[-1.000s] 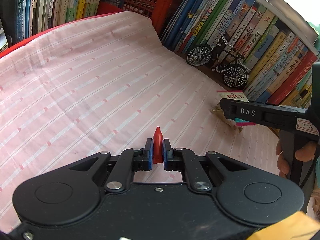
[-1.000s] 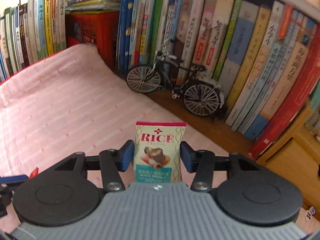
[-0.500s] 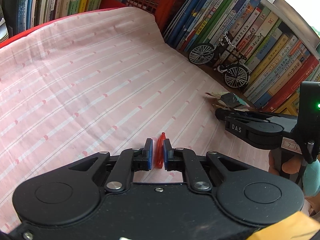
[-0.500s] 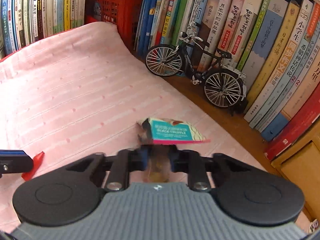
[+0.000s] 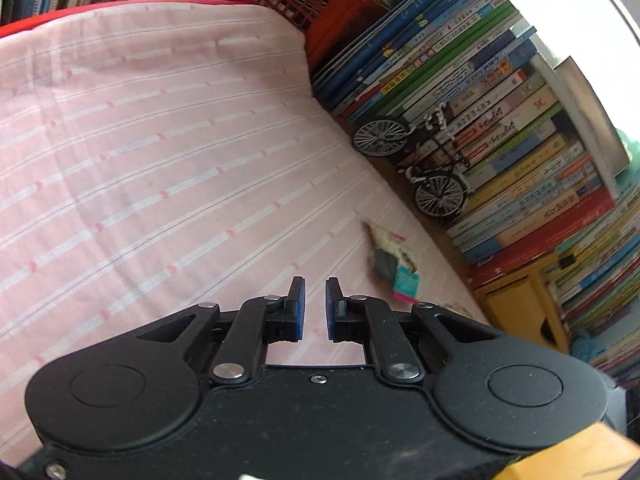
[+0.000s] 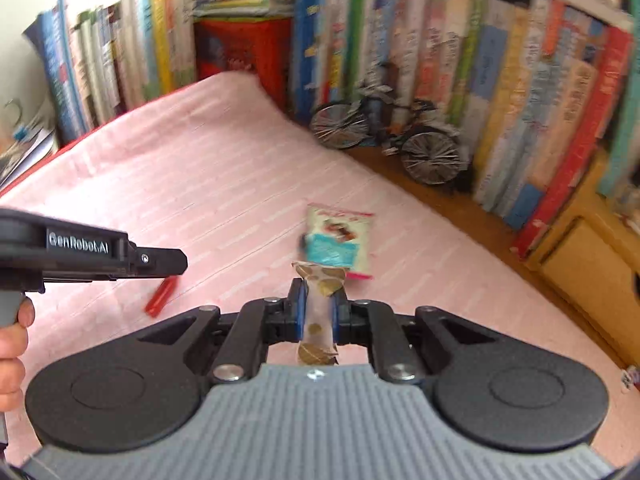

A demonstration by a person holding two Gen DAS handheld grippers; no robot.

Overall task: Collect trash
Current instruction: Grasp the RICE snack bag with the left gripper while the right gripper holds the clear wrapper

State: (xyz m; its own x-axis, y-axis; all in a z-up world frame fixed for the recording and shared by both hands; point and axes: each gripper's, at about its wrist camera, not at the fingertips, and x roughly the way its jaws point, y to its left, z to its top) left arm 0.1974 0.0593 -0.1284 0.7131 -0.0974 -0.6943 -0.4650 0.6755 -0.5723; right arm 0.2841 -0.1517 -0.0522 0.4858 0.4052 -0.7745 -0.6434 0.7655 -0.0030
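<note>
My left gripper point(image 5: 315, 286) is open a little with nothing between its blue pads. In the right wrist view it point(image 6: 180, 264) hovers just above a small red scrap point(image 6: 160, 298) lying on the pink striped cloth point(image 5: 160, 168). A "Rice" snack wrapper point(image 5: 392, 264) point(image 6: 340, 244) lies crumpled on the cloth near the right edge. My right gripper point(image 6: 319, 288) is shut on a thin clear wrapper strip with brown patches point(image 6: 318, 320), just short of the Rice wrapper.
Rows of books point(image 6: 520, 100) wall the back and right side. A model bicycle point(image 5: 420, 168) point(image 6: 392, 136) stands on the wooden ledge by the cloth's right edge, and a red crate point(image 5: 304, 4) sits at the back. A hand point(image 6: 12, 340) holds the left gripper.
My left gripper opened and let the red scrap go; it now lies on the cloth. The Rice wrapper left my right gripper's fingers and rests on the cloth, while a thin strip stays clamped.
</note>
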